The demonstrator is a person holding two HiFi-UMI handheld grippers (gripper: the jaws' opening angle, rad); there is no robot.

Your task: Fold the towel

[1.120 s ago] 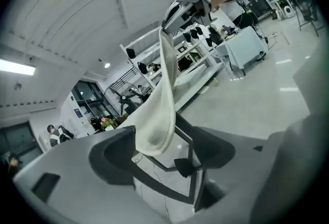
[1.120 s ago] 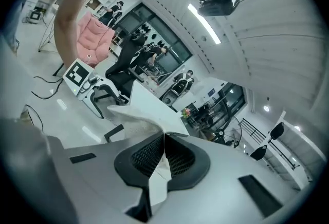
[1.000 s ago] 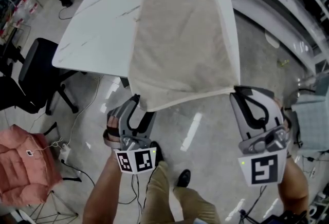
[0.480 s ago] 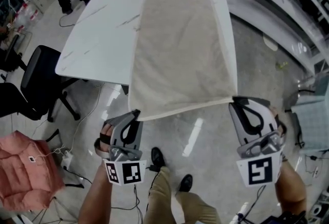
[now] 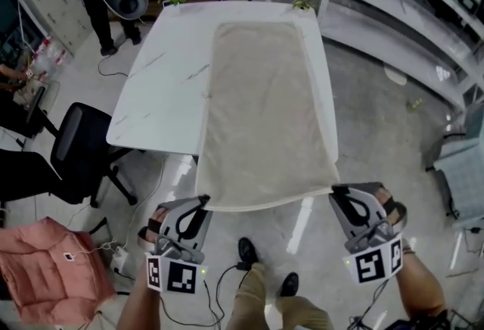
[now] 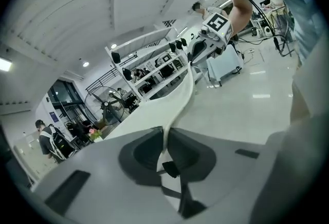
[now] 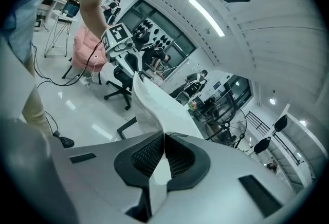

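Long white ceiling strip lights (image 7: 205,10) glare on the glossy grey floor (image 5: 299,221). Both gripper views bulge, corners black.

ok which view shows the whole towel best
The head view: the whole towel shows, spread over the table and beyond. The left and right gripper views show only one corner and an edge.

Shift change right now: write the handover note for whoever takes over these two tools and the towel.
Left tool: jaws just closed, now shut on the near left corner of the towel.
Right tool: shut on its near right corner.
The towel lies lengthwise on the white table, near edge held past the table's front edge.
Done: both corners gripped. Left: all folding.
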